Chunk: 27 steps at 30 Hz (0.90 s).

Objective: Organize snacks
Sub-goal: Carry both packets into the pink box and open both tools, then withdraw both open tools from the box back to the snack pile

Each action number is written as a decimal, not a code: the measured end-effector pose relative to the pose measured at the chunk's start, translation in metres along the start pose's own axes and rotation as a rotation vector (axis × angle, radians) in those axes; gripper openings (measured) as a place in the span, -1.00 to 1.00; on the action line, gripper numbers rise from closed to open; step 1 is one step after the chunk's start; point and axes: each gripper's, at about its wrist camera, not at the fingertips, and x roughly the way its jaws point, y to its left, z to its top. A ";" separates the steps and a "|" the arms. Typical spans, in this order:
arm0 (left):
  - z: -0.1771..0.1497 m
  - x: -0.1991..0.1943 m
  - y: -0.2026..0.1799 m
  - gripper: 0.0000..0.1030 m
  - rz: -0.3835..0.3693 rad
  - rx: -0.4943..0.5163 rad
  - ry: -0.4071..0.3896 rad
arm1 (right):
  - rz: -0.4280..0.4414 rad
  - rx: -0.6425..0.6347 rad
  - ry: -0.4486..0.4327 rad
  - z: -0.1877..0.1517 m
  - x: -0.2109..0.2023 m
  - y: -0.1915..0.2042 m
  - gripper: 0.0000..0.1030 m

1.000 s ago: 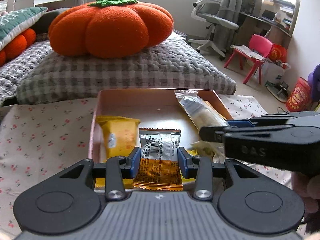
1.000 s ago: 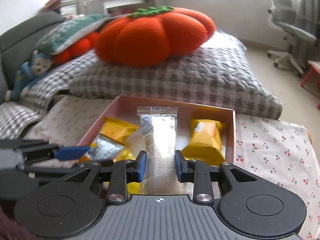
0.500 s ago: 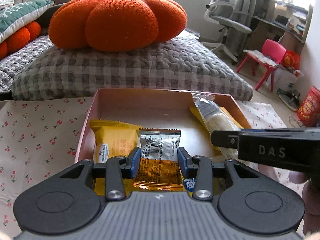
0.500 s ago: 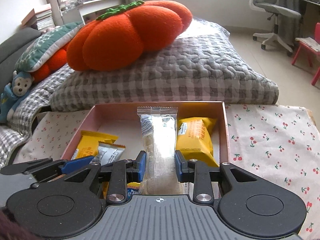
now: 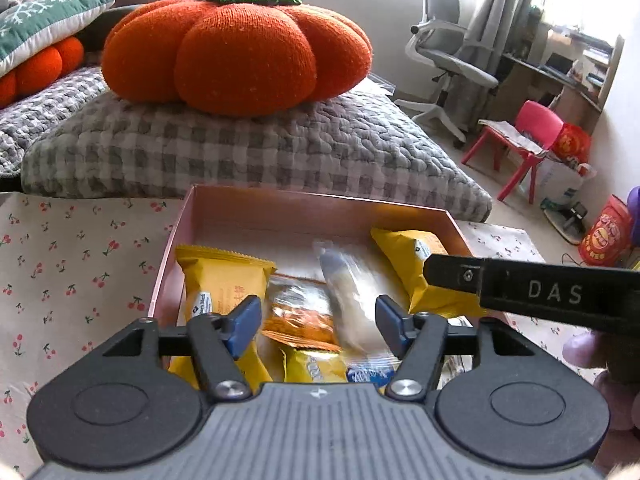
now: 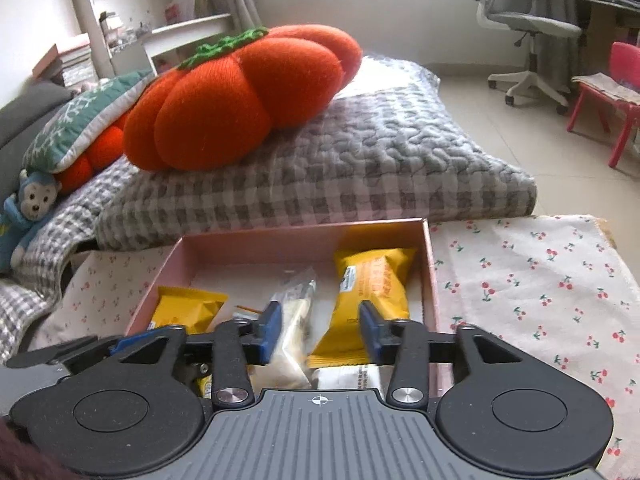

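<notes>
Cloth: the cherry cloth [image 5: 72, 264] covers the tabletop. On the left of the box it is bare.
Box: the pink box [image 5: 320, 210] sits in the middle of the cloth. Its far wall is near the grey checked cushion [image 5: 256, 152], where the big orange pumpkin pillow [image 5: 236, 48] rests.
Left tongs: the left tongs [image 5: 318, 322] hang over the near part of the box. The jaws are opening and the pads touch nothing.
Orange snack: the orange packet [image 5: 300, 312] lies in the box, free, below the gap of the left tongs.
Clear snack: the clear packet [image 6: 294, 320] lies beside the orange one, blurry in both views.
Yellow snacks: one yellow packet [image 5: 224, 284] is by the left wall, one yellow packet [image 6: 372, 280] by the right wall.
Right tongs: the right tongs [image 6: 320, 328] are opening too. The clear packet is by the left pad; I cannot tell if it touches.
Right side: more bare cloth, up to the tabletop edge.
</notes>
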 end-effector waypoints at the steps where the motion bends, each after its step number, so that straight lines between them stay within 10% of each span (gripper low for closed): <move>1: 0.000 -0.001 -0.001 0.34 0.004 0.006 0.001 | -0.001 -0.001 -0.004 0.000 -0.002 -0.001 0.00; 27: -0.022 -0.068 -0.002 0.93 0.037 0.126 0.035 | 0.059 -0.147 0.008 -0.022 -0.089 0.015 0.79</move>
